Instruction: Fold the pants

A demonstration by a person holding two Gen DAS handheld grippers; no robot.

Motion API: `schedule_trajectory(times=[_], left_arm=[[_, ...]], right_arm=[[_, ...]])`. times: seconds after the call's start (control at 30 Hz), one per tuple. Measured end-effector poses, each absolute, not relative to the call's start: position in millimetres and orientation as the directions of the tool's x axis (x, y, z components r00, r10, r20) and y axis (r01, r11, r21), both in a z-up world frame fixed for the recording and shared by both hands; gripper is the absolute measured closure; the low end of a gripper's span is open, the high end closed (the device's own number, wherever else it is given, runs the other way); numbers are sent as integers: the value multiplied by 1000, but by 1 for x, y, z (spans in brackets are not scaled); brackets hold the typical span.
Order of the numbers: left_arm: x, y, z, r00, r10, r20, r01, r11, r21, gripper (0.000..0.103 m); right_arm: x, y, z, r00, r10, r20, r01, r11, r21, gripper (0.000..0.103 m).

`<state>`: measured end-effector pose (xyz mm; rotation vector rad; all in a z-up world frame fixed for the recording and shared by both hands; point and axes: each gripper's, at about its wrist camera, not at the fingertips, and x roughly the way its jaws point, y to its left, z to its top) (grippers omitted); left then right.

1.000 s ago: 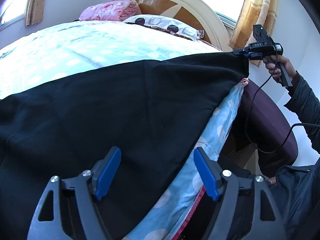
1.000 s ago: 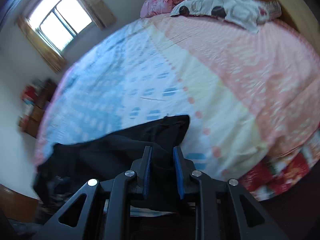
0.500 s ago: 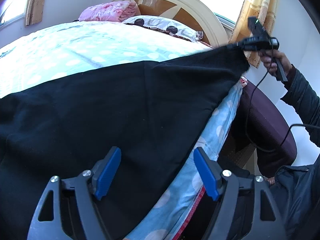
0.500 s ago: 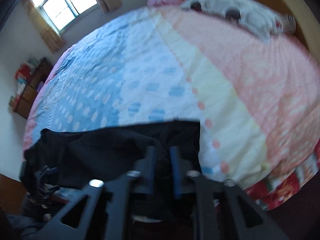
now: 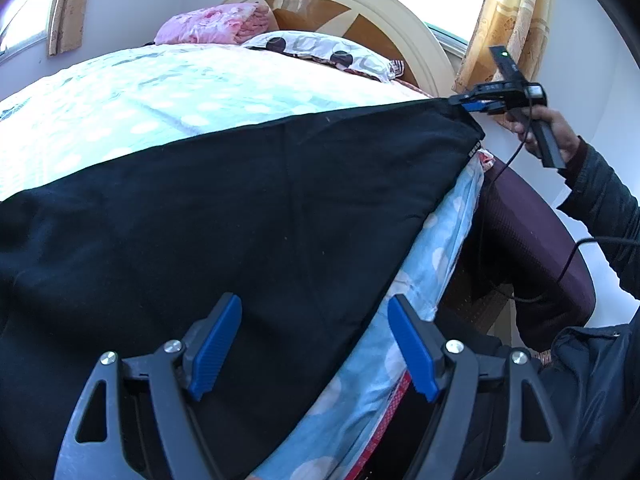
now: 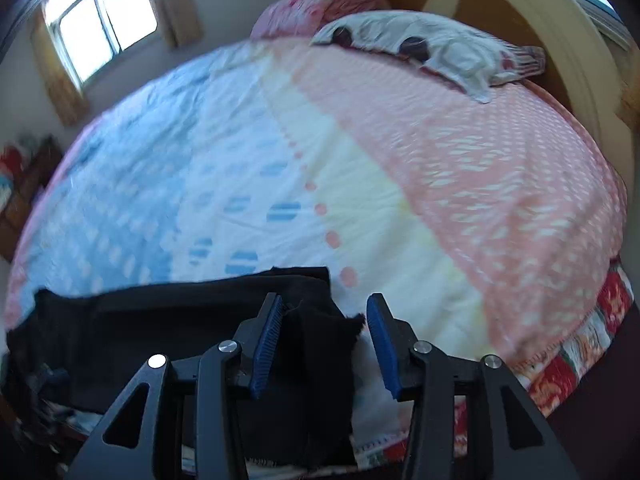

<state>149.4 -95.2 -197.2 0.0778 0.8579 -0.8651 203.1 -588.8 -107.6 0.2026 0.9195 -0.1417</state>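
Black pants [image 5: 224, 216] lie spread across the near edge of the bed [image 5: 160, 96]. My left gripper [image 5: 316, 344] is open just above the pants near the bed's edge, holding nothing. My right gripper [image 6: 324, 340] is open, with a black corner of the pants [image 6: 320, 344] lying loose between its blue pads. In the left wrist view the right gripper [image 5: 476, 103] sits at the far right corner of the pants. The pants [image 6: 160, 320] stretch away to the left in the right wrist view.
A spotted pillow [image 5: 320, 52] and a pink folded blanket [image 5: 216, 26] lie at the headboard [image 5: 360, 4]. A dark maroon chair [image 5: 532, 240] stands beside the bed on the right. A cable [image 5: 576, 248] hangs from the right gripper. Curtains [image 5: 504, 20] hang behind.
My right gripper carried the pants corner up and onto the bed, then opened and let it go. The left gripper has stayed still and open.
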Motion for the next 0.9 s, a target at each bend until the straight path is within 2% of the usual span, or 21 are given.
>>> schedule_trajectory(times=[0.13,0.23,0.43,0.53,0.6,0.73,0.8,0.9], left_arm=[[146,-95,-199,351,-628,-695,714,659,-235,25],[143,-90,-197,354,-628,-693,718,657,-228,25],[135,-61,-174,462,-571,-679,667,728,-158,24],[137,-32,-175,507,-528,-681,603,782,-158,14],[145,-13,-190,511,-465,-723,531,832,-160,14],[143,1,-195,521,-501,-691,524,827,-204,14],[143,0,-193,525,-499,-689,527,827,-198,14],[145,10,-187,555,-459,-694,520,842,-141,14]], right_arm=[[165,-594,-93,637,-122,-761,313,943,110,57],[148,-564,-89,686,18,-727,197,957,211,57],[158,-464,-121,632,158,-759,-77,987,140,56],[167,-435,-142,598,245,-763,-141,969,201,56],[174,-422,-157,568,288,-771,-157,957,242,56],[183,-409,-186,521,269,-810,-147,963,225,54],[180,-407,-185,534,278,-798,-163,960,226,50],[175,-405,-175,547,271,-792,-166,963,215,50]])
